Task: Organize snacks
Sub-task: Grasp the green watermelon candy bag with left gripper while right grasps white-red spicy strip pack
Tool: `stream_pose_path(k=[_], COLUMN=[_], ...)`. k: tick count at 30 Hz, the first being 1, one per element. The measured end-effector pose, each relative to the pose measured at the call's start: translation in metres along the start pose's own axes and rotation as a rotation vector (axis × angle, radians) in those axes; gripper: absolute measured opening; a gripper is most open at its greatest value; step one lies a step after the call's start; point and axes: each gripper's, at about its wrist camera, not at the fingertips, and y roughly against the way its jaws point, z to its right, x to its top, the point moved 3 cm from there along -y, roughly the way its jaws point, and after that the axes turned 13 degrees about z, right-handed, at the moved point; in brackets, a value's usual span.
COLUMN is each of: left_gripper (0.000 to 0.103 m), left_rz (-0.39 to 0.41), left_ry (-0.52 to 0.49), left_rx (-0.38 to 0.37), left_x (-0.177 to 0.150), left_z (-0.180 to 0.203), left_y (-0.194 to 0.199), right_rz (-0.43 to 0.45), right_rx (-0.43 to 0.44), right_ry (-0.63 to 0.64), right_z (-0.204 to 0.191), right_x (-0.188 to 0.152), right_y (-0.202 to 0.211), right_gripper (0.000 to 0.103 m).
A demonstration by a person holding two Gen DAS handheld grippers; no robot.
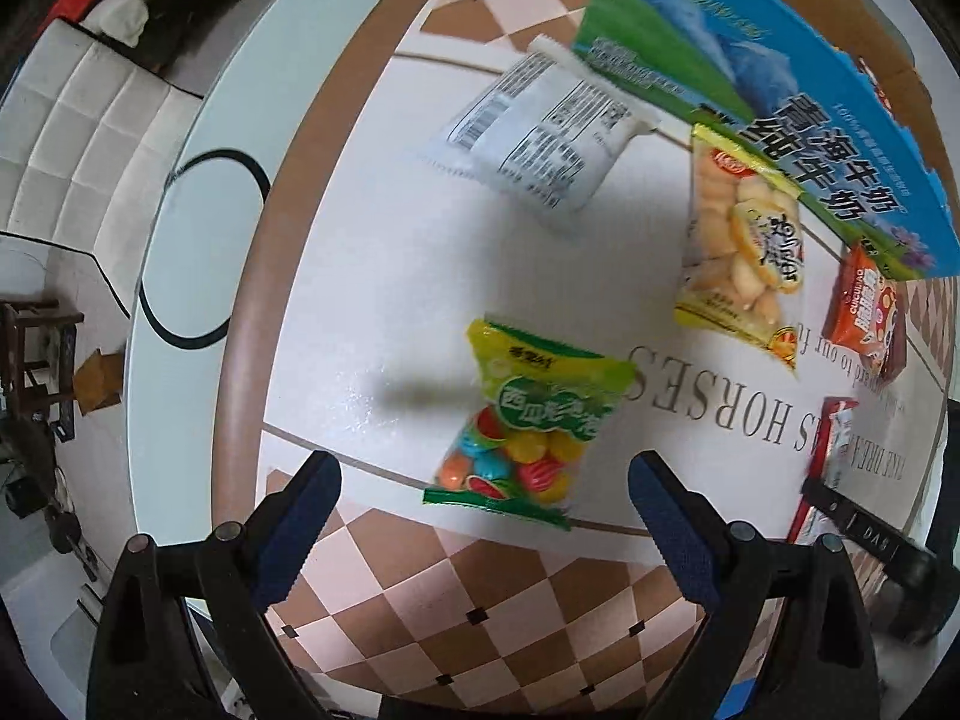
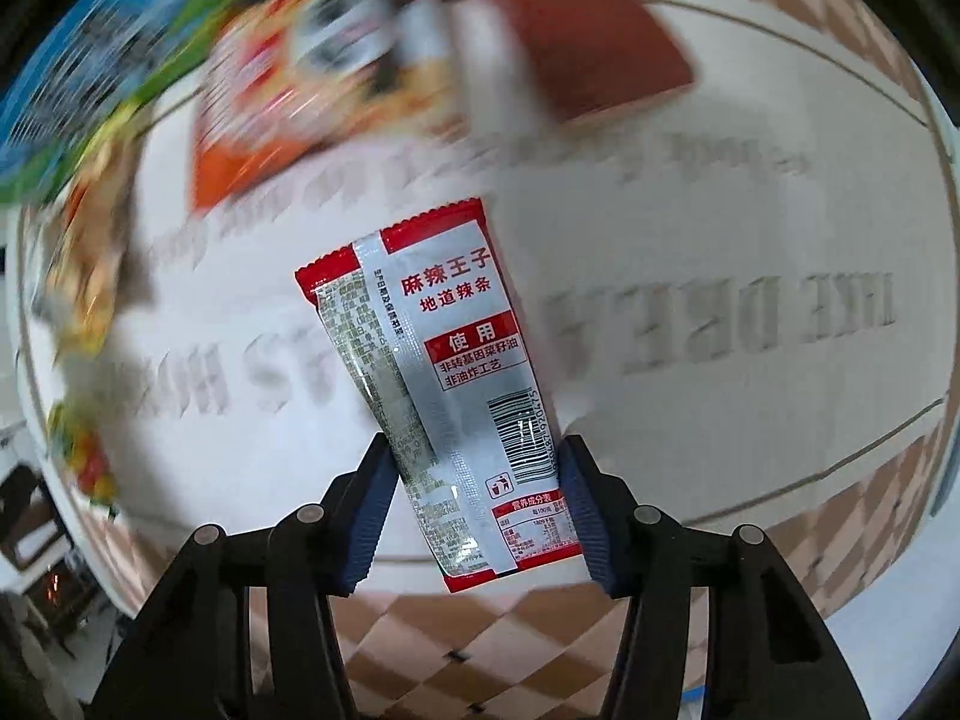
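Observation:
My left gripper (image 1: 483, 480) is open and points down over a green and yellow bag of coloured candies (image 1: 528, 420), which lies flat on the tablecloth between and just beyond its fingers. My right gripper (image 2: 474, 480) is shut on a red and silver spicy-strip packet (image 2: 444, 360), with both blue pads on the packet's long edges. The packet is sharp against a blurred table. In the left wrist view, that packet (image 1: 831, 450) and the right gripper's black finger (image 1: 864, 534) show at the right edge.
A blue and green milk carton box (image 1: 750, 78) stands at the back right. In front of it lie a white packet (image 1: 540, 126), a yellow biscuit bag (image 1: 738, 240) and an orange-red packet (image 1: 864, 312). The round table's edge (image 1: 240, 324) curves along the left.

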Motion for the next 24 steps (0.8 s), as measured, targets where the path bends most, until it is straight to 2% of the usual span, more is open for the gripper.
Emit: stream_pose_path(k=[5, 9, 11, 13, 14, 21, 24], left_gripper=[0.098, 0.097, 0.072, 0.057, 0.057, 0.050, 0.050], left_rz=[-0.083, -0.137, -0.133, -0.100, -0.089, -0.076, -0.072], left_ry=[-0.023, -0.026, -0.024, -0.040, -0.050, -0.088, -0.101], left_rx=[-0.036, -0.051, -0.040, -0.016, -0.016, -0.012, -0.019], left_x=[-0.003, -0.010, -0.012, -0.012, -0.013, -0.024, -0.032], left_z=[0.005, 0.009, 0.008, 0.007, 0.007, 0.028, 0.047], left_y=[-0.027, -0.052, -0.059, -0.056, -0.055, -0.049, -0.045], right_rz=[-0.019, -0.051, -0.057, -0.054, -0.049, 0.041, 0.053], right_rx=[0.010, 0.002, -0.002, -0.015, -0.018, -0.046, -0.047], right_ry=[0.035, 0.039, 0.036, 0.049, 0.052, 0.064, 0.079], right_z=[-0.023, -0.031, -0.034, -0.037, -0.039, -0.058, -0.065], right_x=[-0.005, -0.001, 0.004, 0.006, 0.006, -0.016, -0.025], right_y=[-0.004, -0.008, -0.009, -0.010, -0.010, 0.002, 0.006], right_gripper=[0.058, 0.068, 0.070, 0.070, 0.070, 0.052, 0.050])
